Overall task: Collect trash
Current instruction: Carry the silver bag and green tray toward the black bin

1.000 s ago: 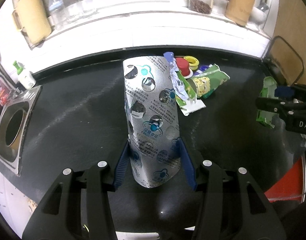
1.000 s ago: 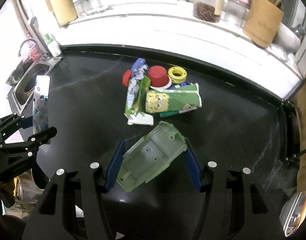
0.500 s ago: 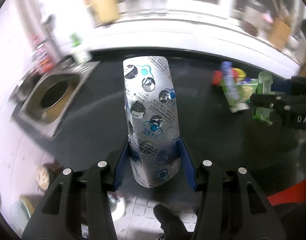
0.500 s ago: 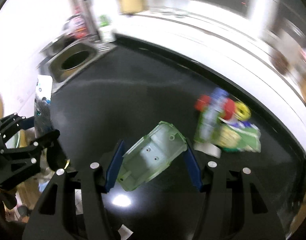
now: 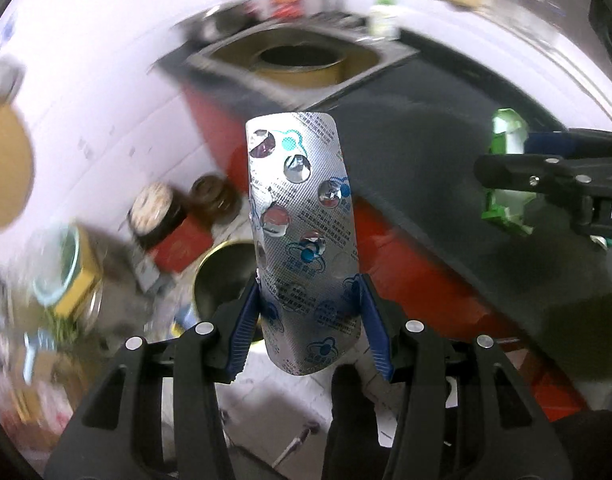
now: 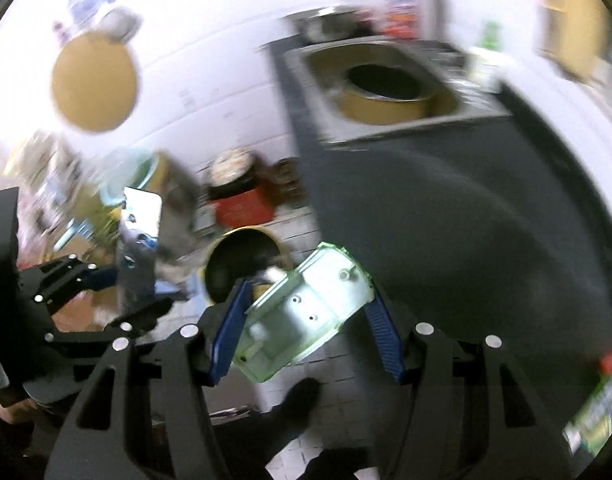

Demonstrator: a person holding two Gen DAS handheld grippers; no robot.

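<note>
The left gripper (image 5: 309,320) was pinching a silver blister pack (image 5: 304,236) by its lower part, with one blue pad on each side edge, so the pack stood up and curved a little between the fingers. Most of its pockets looked already broken open (the foil was torn at each round hole). The right gripper (image 6: 306,320) was clamped in the same way on a pale green plastic shell (image 6: 302,312), which lay tilted between the two blue pads, its hollow side with small pegs turned to the camera. Both pieces of trash were held in the air beyond the edge of the black counter (image 6: 445,220), above a tiled floor (image 6: 337,364). Under them on the floor stood a round dark bin with a golden rim (image 6: 242,260), and the green shell covered a part of its rim in the right wrist view. Beside the bin were a red box (image 6: 242,206) and some blurred jars. On the counter a steel sink (image 6: 385,80) was visible with a round basin in it. At the lower right border of the right wrist view some more colourful packets (image 6: 597,412) lay on the counter, but they were too blurred to read.
</note>
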